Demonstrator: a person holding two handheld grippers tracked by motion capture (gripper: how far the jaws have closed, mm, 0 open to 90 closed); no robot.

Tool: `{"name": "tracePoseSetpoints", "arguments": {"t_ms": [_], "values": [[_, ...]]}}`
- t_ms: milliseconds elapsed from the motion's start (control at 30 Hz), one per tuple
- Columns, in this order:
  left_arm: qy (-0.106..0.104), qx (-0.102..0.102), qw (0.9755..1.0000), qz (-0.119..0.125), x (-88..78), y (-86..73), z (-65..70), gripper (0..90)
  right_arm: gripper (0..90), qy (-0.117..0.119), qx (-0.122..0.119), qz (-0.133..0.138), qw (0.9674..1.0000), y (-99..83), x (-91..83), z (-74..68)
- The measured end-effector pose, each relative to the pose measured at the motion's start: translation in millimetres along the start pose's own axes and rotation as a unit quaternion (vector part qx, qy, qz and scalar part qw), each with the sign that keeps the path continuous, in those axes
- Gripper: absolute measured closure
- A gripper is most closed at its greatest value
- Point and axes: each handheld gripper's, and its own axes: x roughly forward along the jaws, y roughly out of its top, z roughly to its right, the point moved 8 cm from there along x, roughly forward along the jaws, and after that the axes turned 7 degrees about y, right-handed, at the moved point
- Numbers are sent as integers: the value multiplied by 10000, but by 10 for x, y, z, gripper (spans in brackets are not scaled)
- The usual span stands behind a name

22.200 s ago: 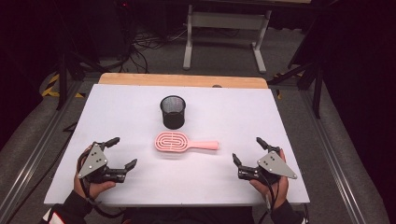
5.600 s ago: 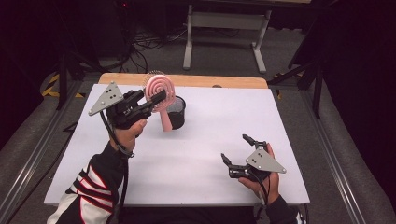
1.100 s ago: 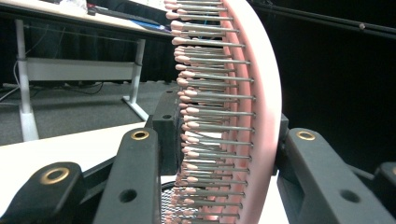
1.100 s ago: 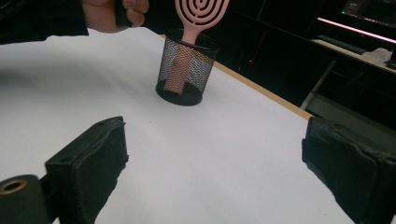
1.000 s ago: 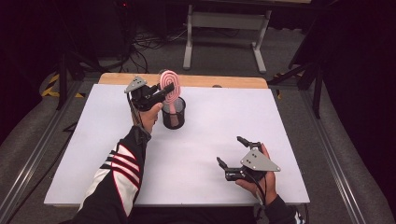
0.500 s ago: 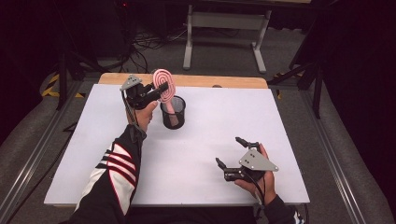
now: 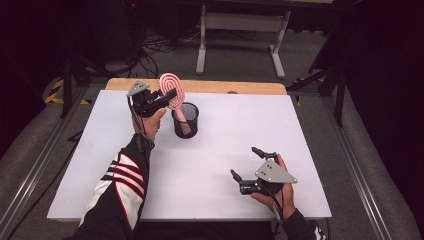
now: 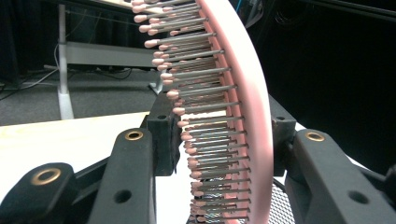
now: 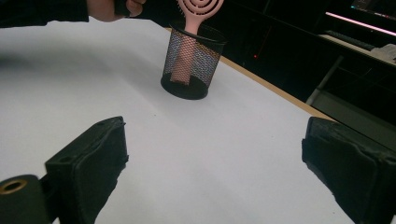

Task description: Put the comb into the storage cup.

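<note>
Bare white table [image 7: 210, 170] all round, mesh cup [image 7: 185, 121] sole obstacle

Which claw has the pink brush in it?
The left claw, up by the black mesh cup. The pink brush sits between its jaws, handle down in the cup. The right claw rests near the table's front edge, open, with nothing in it.

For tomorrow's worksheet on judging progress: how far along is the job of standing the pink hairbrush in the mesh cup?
Done: the hairbrush handle stands inside the mesh cup. In hand: the left gripper has its jaws around the brush head, just been opening. Left: let go and withdraw. The right gripper rests open on the table.
</note>
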Motion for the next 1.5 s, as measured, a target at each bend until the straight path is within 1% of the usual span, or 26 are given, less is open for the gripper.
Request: {"name": "tracePoseSetpoints", "arguments": {"t_ms": [33, 100, 167, 300, 467, 767, 867, 933, 1333, 1500], "values": [[40, 37, 10000, -5, 1, -1, -13, 581, 72, 4, 1, -3, 10000, -1, 1, -1], [69, -4, 10000, 0, -1, -3, -24, 577, 74, 2, -2, -19, 10000, -5, 5, -3], [57, 19, 10000, -10, -2, -6, -37, 577, 76, -17, -18, -41, 10000, -8, 7, -2], [98, -21, 9999, -22, -8, -14, -67, 572, 76, -34, -18, -43, 10000, -9, 7, 0], [85, -39, 9999, -64, -19, -21, -89, 570, 76, -35, -4, -20, 10000, -5, 5, 4], [124, 132, 9998, -116, -33, -5, -93, 563, 77, -29, 2, -29, 10000, -8, 4, 5], [48, 132, 9998, -149, -33, -11, -86, 548, 77, -23, -7, -45, 10000, -11, 9, 2], [39, 142, 9997, -169, -38, -14, -92, 531, 77, -19, -7, -48, 10000, -12, 10, 1], [47, 209, 9996, -174, -50, -2, -94, 526, 78, -40, -17, -63, 10000, -16, 9, 6], [-17, 144, 9998, -152, -62, 1, -100, 467, 78, -33, -29, -74, 10000, -17, 10, 4]]}}
